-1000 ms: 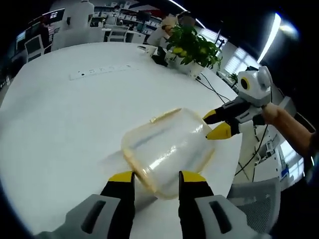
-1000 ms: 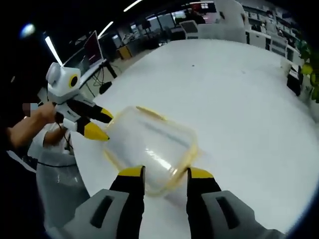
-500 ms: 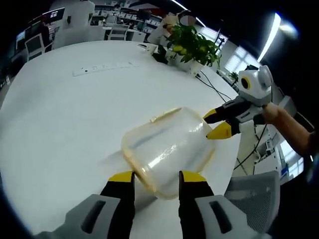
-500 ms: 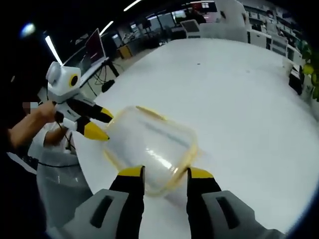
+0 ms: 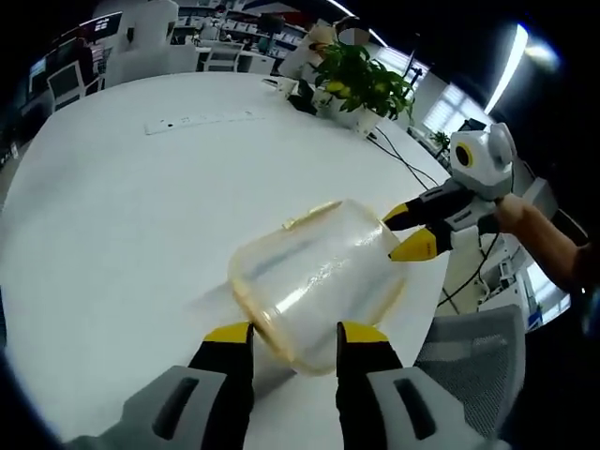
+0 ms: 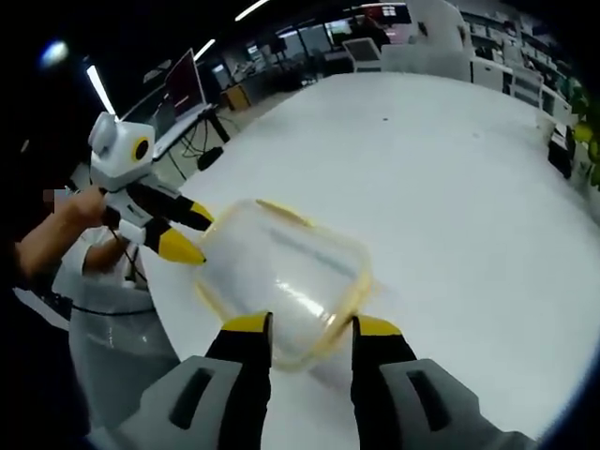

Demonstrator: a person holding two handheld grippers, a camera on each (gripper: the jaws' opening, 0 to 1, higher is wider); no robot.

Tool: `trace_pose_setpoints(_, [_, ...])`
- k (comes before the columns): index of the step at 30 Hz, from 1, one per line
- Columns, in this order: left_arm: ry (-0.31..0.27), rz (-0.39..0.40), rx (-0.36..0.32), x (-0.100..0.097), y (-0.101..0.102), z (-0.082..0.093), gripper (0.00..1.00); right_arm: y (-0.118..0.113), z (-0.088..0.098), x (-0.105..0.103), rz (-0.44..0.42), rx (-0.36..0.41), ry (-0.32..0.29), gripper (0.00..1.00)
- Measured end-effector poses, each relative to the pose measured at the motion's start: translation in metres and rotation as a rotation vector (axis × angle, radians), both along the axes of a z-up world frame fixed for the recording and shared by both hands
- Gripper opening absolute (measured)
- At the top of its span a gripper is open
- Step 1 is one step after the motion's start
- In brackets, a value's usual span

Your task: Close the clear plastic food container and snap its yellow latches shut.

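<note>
A: Nothing on the desk [image 5: 112, 216] has shifted since a second ago. Only the background slid slightly in both views, so the cameras drifted; container and both tongs hold the same relation.

B: Largest first?

A: White round desk, then the potted plant [image 5: 361, 84] at 1 o'clock in the left gripper view, with a power strip [image 5: 202, 120] at 11 o'clock.

B: Task item?

A: Clear plastic food container [image 5: 314, 281], lid on, yellow rim, lifted between the two tools, near the desk edge. One yellow latch [image 5: 312, 214] sticks out along its far side.

B: Tongs?

A: Left tongs [image 5: 294, 336] stand a narrow gap apart, closed on the container's near end. Right tongs [image 6: 310, 328] do the same from the opposite end. In the left gripper view the right tongs [image 5: 405, 232] enter at 3 o'clock, touching the container; a hand [image 5: 514, 214] holds them.
</note>
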State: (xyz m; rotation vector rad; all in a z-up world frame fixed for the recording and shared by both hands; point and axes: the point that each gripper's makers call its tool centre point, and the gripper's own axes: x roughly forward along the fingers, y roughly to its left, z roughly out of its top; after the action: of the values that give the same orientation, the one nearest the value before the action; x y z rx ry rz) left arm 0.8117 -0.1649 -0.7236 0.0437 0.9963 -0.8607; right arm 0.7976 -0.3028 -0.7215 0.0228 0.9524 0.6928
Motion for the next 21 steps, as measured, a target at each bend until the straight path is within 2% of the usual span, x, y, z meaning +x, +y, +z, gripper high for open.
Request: trace_pose_setpoints(21, [0.012, 0.012, 0.016, -0.021, 0.029, 0.000, 0.27, 0.030, -0.001, -0.016, 0.033, -0.011, 0.010, 0.30])
